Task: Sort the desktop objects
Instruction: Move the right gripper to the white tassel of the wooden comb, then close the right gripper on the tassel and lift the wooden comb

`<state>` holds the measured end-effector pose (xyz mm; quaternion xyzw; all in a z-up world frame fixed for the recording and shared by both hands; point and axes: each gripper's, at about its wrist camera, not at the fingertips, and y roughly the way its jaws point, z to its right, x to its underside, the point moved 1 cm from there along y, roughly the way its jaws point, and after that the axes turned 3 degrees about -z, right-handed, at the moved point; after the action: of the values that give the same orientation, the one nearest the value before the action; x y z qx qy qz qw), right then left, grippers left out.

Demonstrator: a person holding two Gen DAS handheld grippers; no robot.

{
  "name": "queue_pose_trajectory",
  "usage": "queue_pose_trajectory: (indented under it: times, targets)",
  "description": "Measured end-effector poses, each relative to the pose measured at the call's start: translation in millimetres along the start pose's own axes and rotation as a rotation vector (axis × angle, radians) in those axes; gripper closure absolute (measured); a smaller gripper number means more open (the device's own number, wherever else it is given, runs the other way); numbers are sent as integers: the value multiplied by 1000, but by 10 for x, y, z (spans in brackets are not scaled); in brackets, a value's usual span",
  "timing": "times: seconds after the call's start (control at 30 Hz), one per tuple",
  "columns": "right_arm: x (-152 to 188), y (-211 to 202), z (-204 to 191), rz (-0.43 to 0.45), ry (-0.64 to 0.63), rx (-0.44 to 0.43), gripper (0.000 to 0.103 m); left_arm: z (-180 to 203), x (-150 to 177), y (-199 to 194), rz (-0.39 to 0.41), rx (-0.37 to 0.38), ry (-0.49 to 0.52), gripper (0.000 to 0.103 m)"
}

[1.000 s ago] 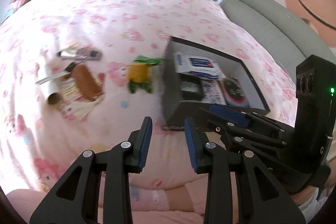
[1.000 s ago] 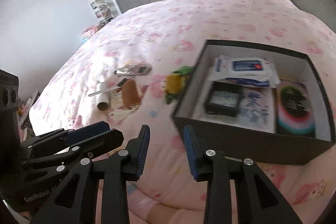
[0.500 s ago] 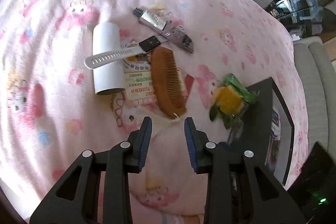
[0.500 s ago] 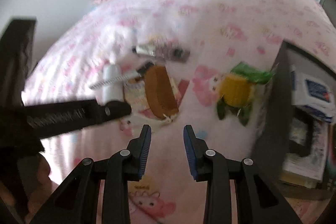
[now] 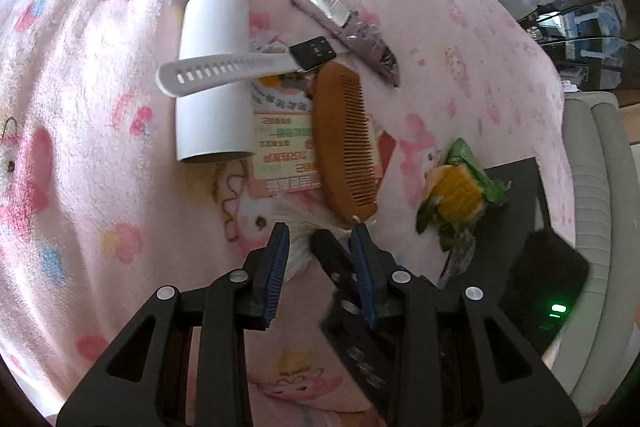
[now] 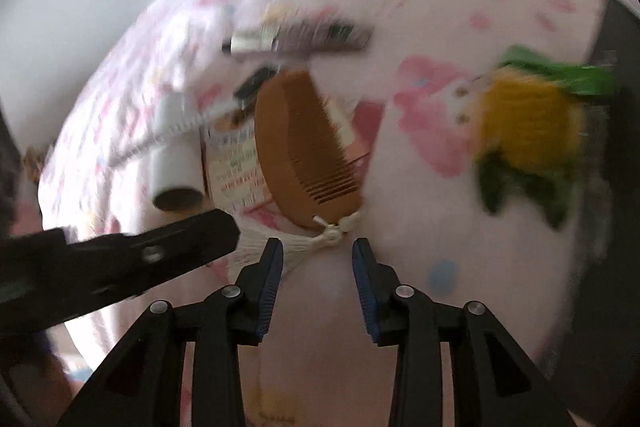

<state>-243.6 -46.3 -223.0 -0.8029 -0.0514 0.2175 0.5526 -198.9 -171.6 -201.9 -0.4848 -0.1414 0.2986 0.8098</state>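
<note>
A brown wooden comb (image 5: 344, 143) with a white tassel (image 5: 304, 223) lies on the pink printed blanket (image 5: 100, 147), partly over a printed card (image 5: 280, 143). Beside it are a white tube (image 5: 212, 79), a white-strapped smartwatch (image 5: 240, 69), a purple sachet (image 5: 344, 27) and a yellow-and-green packet (image 5: 456, 195). My left gripper (image 5: 320, 247) is open just short of the comb's tassel end. My right gripper (image 6: 318, 259) is open over the tassel (image 6: 320, 239), close below the comb (image 6: 300, 147). The right gripper's fingers (image 5: 332, 259) show between the left ones.
The black box's edge (image 5: 516, 195) sits right of the packet (image 6: 528, 123). A grey sofa (image 5: 592, 187) runs along the right. The left gripper's finger (image 6: 120, 259) crosses the lower left of the right wrist view.
Both grippers swung away from the black box to the loose items and came in close to the comb's tassel end. Both stayed open.
</note>
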Motion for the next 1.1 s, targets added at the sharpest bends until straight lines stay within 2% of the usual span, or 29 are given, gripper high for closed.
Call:
queue_pose_trajectory:
  times: [0.03,0.07,0.1,0.17,0.33,0.5,0.6,0.67,0.77,0.8,0.93,1.0,1.1]
  targets:
    - [11,52,-7,-4,-12,7,72,-6,1,11,-5,-5,1,72]
    - [26,78,-10,-4,-22,9,81,-6,7,28,-13,-6,3,72]
    - [51,41,-6,8,-24,-2,96,2,20,41,-21,0,5,72]
    - [97,-29,16,22,-22,-18,101,10,41,3,-16,5,6,72]
    - [291,-321,98,56,-49,21,103,30,92,-92,-4,18,10,72]
    - [373,-444,140,65,-20,-11,102,49,144,-187,8,31,13,72]
    - [298,-376,129,48,29,-61,102,41,120,-167,20,-18,24,72]
    - [211,-309,112,36,66,-87,95,32,94,-140,30,-61,32,72]
    - [89,-148,76,22,99,-73,76,19,55,-100,44,-126,45,72]
    - [52,-84,81,8,113,-72,75,14,42,-87,49,-147,49,71]
    - [-20,60,97,9,125,-88,76,-26,5,-51,34,-139,32,71]
    - [-9,81,104,23,115,-68,92,-44,-7,-40,26,-126,22,71]
    - [79,-30,117,63,97,-62,99,-39,11,-56,23,-114,18,71]
